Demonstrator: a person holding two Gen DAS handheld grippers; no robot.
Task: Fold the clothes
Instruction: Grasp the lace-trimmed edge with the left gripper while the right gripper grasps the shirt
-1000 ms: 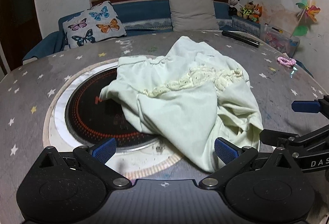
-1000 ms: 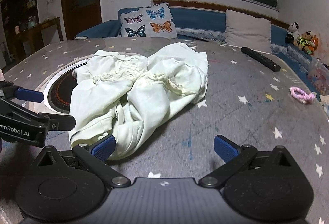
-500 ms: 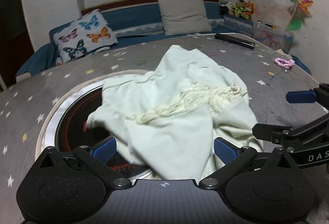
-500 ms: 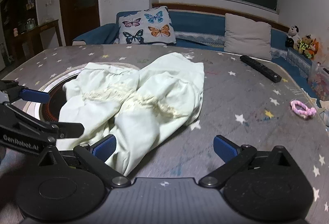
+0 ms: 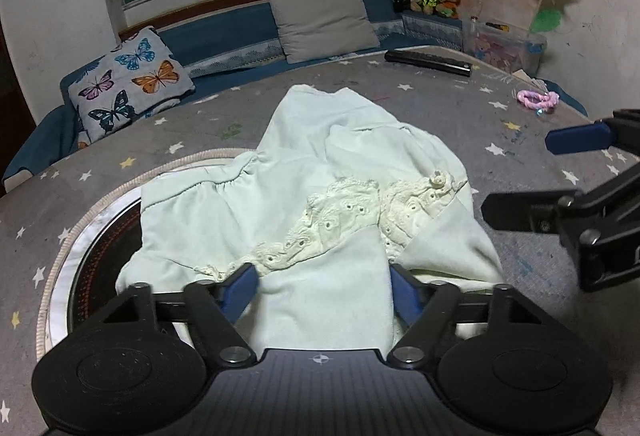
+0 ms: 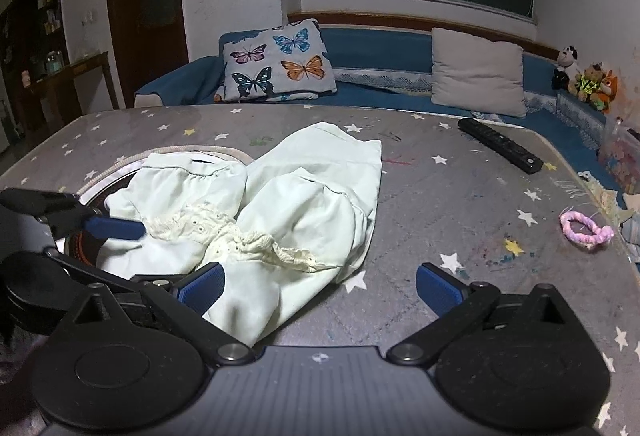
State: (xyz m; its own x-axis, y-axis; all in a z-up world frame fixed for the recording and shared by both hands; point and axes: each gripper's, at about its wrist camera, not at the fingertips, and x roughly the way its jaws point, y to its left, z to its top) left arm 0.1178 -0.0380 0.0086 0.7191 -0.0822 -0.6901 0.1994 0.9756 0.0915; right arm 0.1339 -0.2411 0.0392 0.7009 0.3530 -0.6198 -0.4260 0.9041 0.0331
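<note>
A pale green garment (image 5: 320,164) with a lace trim lies crumpled on the star-patterned grey table (image 5: 440,124), partly over a round cooktop inset (image 5: 92,256). My left gripper (image 5: 322,296) straddles a fold of its near edge. Its jaws are closing, with the cloth filling the gap between the blue pads (image 5: 240,292). To the right of the cloth, my right gripper (image 5: 552,176) hovers open. In the right wrist view the garment (image 6: 312,204) lies ahead and left. There my right gripper (image 6: 320,288) is open, the left fingertip beside the cloth's near edge. The left gripper (image 6: 120,256) shows at the left.
A black remote control (image 6: 500,146) lies at the far right of the table, and a pink hair tie (image 6: 586,228) near the right edge. A clear box of toys (image 5: 504,44) stands at the back right corner. A blue sofa with cushions (image 6: 280,60) runs behind the table.
My left gripper has moved forward over the garment's near edge and its jaws have narrowed around a fold. My right gripper has also advanced along the cloth's right side, still open.
</note>
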